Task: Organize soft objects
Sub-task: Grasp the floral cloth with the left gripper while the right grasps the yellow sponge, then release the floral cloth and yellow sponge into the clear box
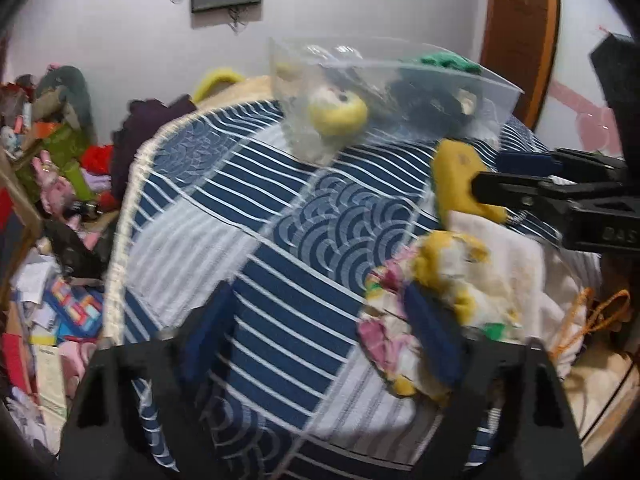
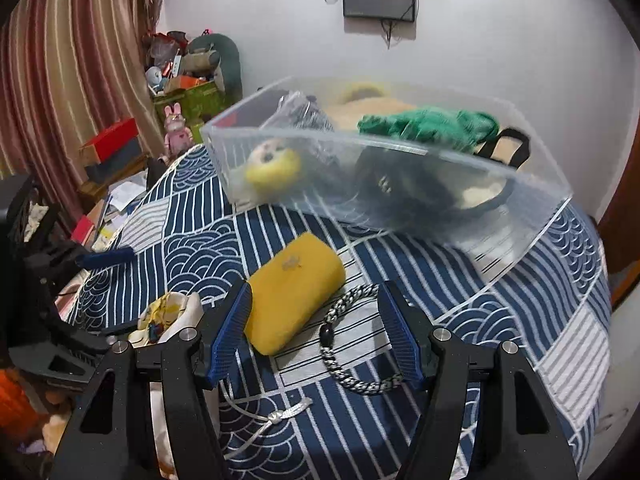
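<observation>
A clear plastic bin [image 2: 440, 216] sits on the blue patterned bed and holds a yellow-hooded doll [image 2: 272, 166], a green plush [image 2: 428, 124] and dark items; it also shows in the left wrist view [image 1: 496, 84]. A yellow pouch [image 2: 292, 294] with a black-and-white cord [image 2: 348, 376] lies just ahead of my right gripper [image 2: 316, 336], which is open, its left pad beside the pouch. My left gripper [image 1: 324, 332] is open over the bedspread, its right pad against a yellow, pink and white soft toy [image 1: 436, 280]. The right gripper also shows in the left wrist view [image 1: 516, 178], at the pouch [image 1: 456, 176].
A blue and white quilt [image 1: 256, 208] covers the bed. Piles of toys, boxes and papers [image 1: 48, 208] lie on the floor at the left. A striped curtain [image 2: 60, 80] hangs at the left. A wooden door [image 1: 520, 32] stands at the back right.
</observation>
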The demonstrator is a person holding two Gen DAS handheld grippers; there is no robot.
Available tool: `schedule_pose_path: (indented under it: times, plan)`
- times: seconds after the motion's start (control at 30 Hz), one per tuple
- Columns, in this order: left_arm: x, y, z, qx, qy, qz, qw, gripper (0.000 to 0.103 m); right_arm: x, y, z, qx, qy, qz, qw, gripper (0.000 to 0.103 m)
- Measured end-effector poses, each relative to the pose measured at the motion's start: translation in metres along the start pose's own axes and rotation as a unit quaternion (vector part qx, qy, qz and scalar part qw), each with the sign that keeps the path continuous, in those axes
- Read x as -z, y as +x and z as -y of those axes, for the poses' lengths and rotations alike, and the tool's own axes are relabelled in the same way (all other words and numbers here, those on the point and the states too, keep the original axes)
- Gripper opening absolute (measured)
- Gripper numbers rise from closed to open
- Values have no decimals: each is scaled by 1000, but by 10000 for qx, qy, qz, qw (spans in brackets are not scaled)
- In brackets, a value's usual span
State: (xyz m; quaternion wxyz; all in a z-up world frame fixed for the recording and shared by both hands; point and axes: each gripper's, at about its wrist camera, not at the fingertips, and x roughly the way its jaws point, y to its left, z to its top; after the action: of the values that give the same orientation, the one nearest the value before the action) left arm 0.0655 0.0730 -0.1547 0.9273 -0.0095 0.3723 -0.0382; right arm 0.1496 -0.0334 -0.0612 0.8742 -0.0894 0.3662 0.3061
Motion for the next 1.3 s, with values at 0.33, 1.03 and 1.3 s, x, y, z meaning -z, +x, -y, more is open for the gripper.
schedule_pose_path:
  times: [0.33, 1.03, 1.3]
  plan:
    - [0, 2, 25, 329, 348, 104, 9988, 42, 1, 4, -6, -382, -14, -100, 9992, 42]
    - [-44, -26, -4, 76, -251, 634, 9976, 8, -12, -36, 6, 11, -74, 744, 9972, 27]
    - [-87, -44, -10, -33, -321, 1209, 9921, 8, -29, -59, 28, 386, 138, 1188, 9921, 27]
